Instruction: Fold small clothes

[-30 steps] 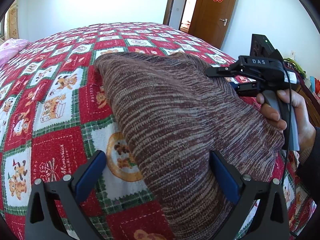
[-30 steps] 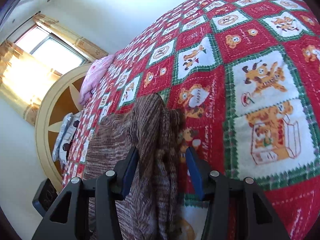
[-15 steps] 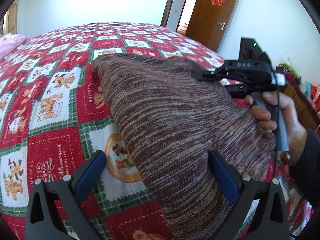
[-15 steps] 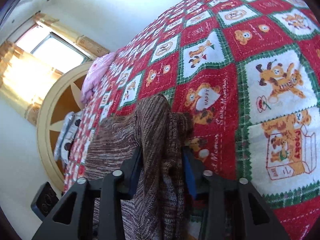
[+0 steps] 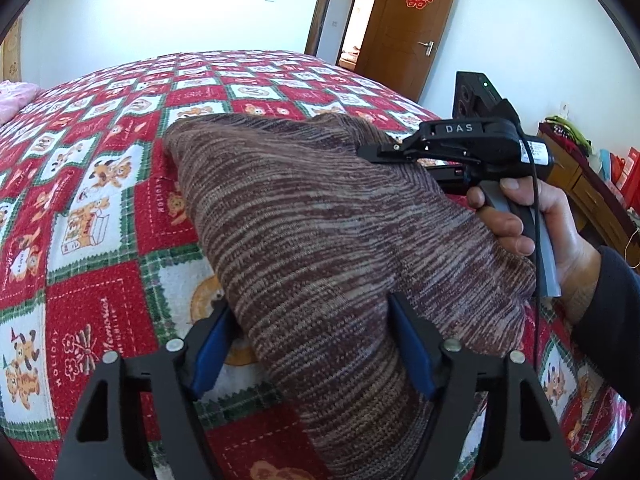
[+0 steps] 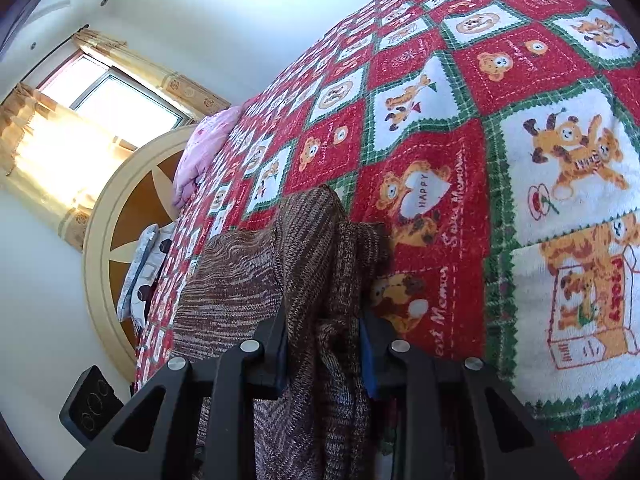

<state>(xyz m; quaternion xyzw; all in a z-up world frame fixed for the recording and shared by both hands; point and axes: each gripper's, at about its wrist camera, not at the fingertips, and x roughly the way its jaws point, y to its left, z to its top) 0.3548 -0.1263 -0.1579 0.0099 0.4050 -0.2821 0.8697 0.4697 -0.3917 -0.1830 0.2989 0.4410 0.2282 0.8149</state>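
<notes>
Right tool point(image 6: 324, 344), knit sweater point(image 6: 320, 240), teddy-bear bedspread point(image 6: 560, 160)

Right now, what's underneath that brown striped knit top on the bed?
The brown knit top lies on the red, white and green teddy-bear quilt, whose squares show all around it. Whatever sits directly beneath the top is covered, so nothing else can be confirmed there.

Brown knit garment point(image 5: 320, 240): near end cut off by bottom edge; right gripper point(image 5: 384, 152) fingertips hidden behind its fold.
</notes>
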